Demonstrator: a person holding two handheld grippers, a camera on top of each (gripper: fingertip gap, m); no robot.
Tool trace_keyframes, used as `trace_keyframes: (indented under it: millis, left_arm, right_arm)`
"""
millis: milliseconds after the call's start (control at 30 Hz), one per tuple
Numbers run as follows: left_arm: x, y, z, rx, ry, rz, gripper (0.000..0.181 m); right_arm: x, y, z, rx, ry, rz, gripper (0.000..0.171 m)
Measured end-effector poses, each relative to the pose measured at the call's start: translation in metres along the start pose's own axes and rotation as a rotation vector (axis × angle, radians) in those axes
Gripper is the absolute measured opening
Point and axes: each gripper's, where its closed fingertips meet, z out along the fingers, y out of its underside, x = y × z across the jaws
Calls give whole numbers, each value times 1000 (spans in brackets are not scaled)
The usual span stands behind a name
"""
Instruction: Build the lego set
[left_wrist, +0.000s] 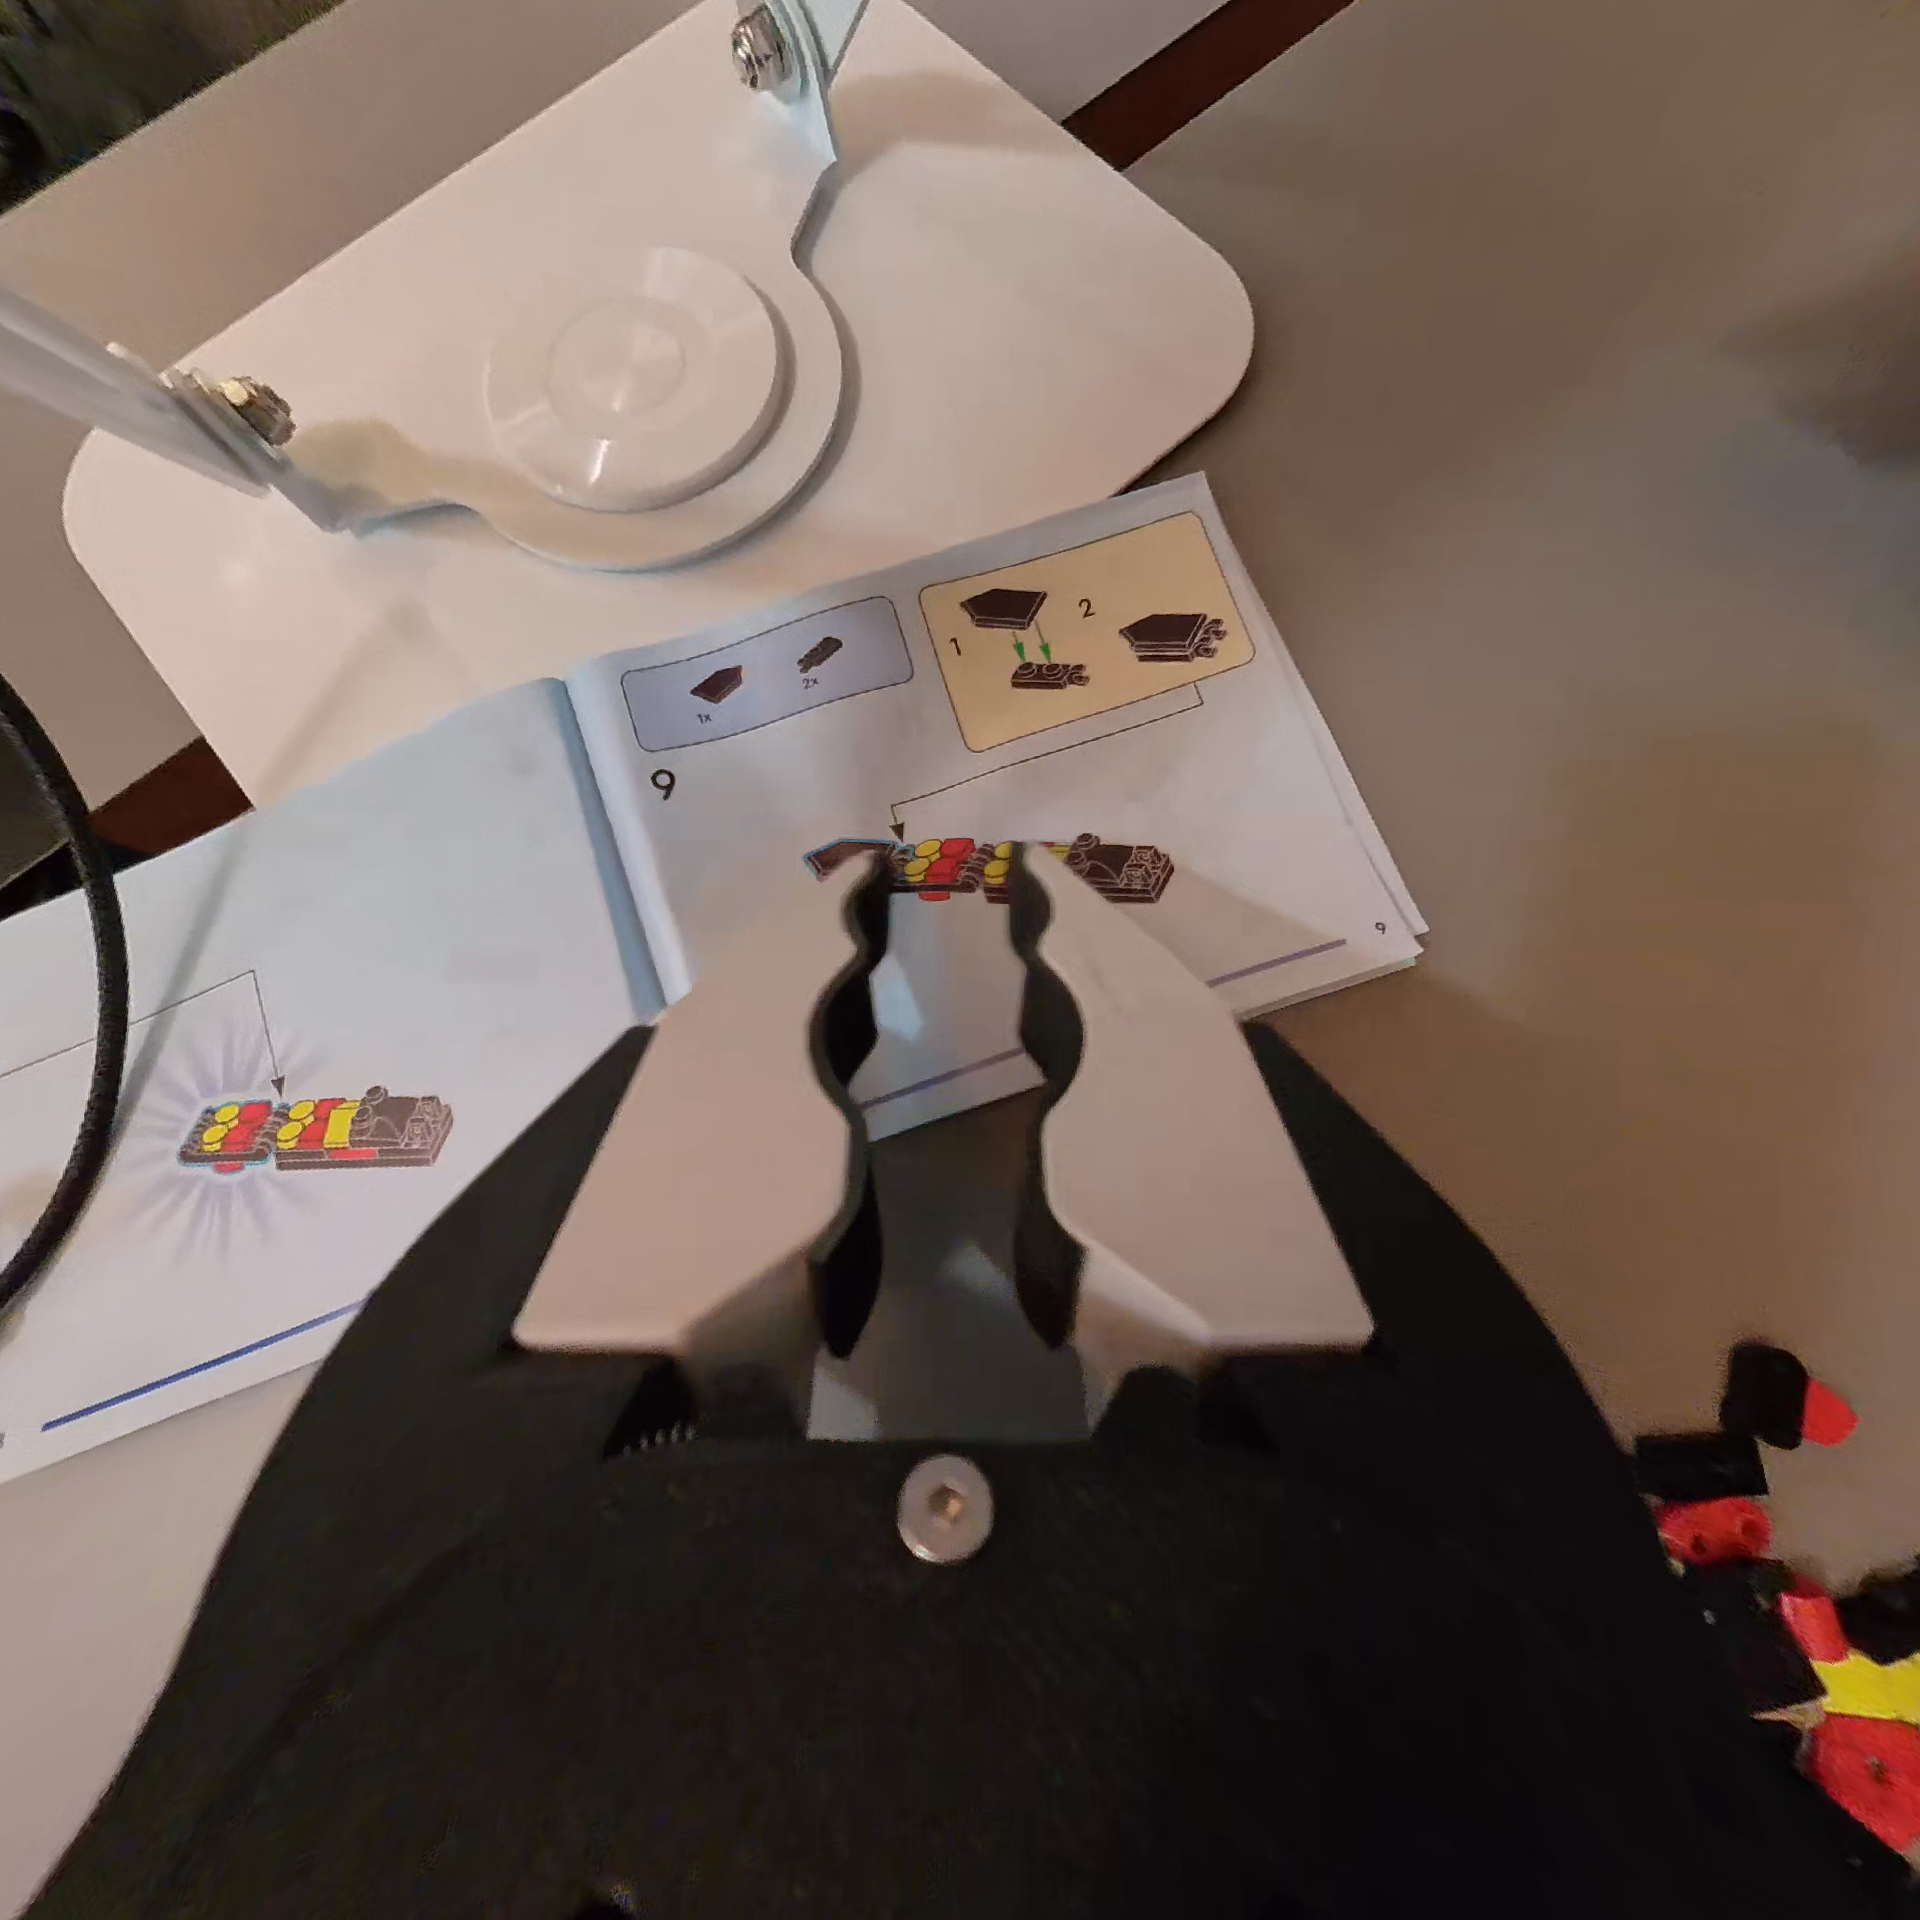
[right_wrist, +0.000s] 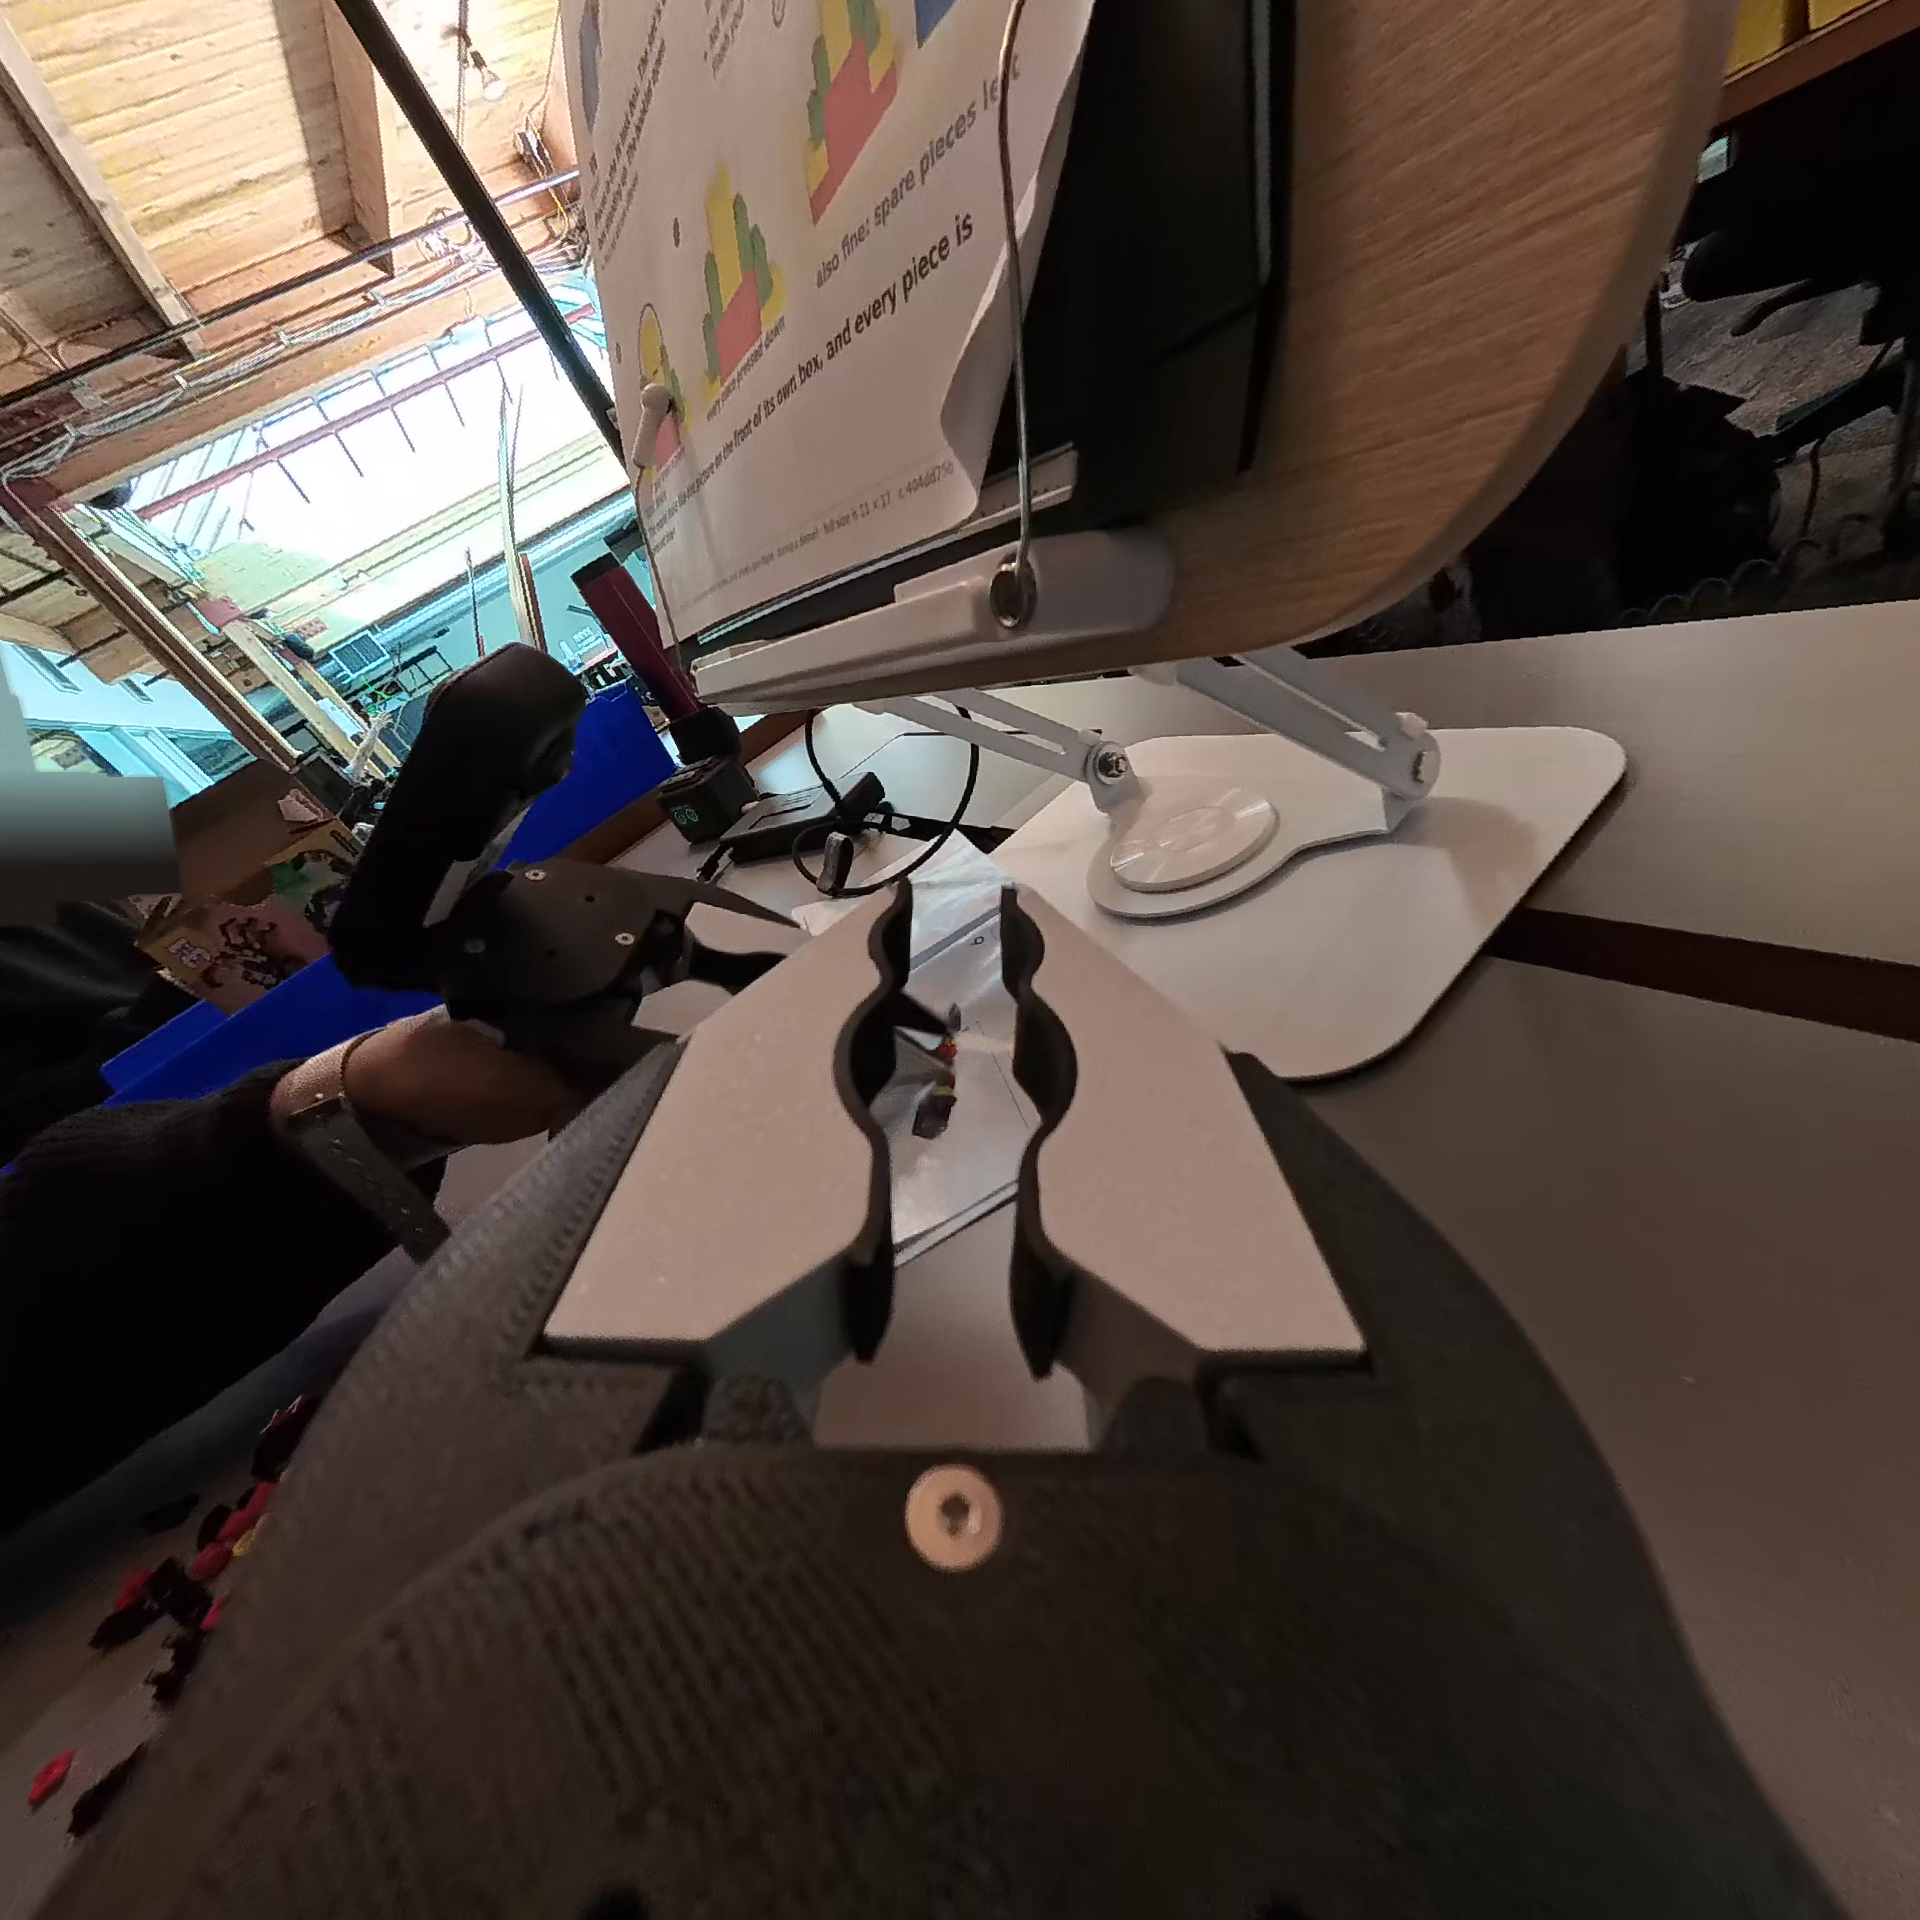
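while both wavy-edged grey tongs, l (left_wrist: 951, 868) & r (right_wrist: 956, 909), gape empty, glossy booklet (left_wrist: 1039, 748) lies flat.

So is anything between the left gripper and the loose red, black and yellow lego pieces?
Nothing visible: the left gripper hangs open over the open instruction booklet, and the lego pieces lie apart at its lower right on bare table.

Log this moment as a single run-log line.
left claw: open, empty, over instruction booklet | right claw: open, empty | loose lego pieces: on table, untouched | stage: consulting booklet
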Motion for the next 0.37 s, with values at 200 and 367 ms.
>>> trace_keyframes:
  millis: [200,367]
  left_arm:
    - [-10,2,-1,-25,-117,115,3]
    - [-31,2,-8,-30,-158,77,1]
  right_arm:
    - [0,0,0,2,0,1,15]
    - [0,-1,-1,5,-3,8,15]
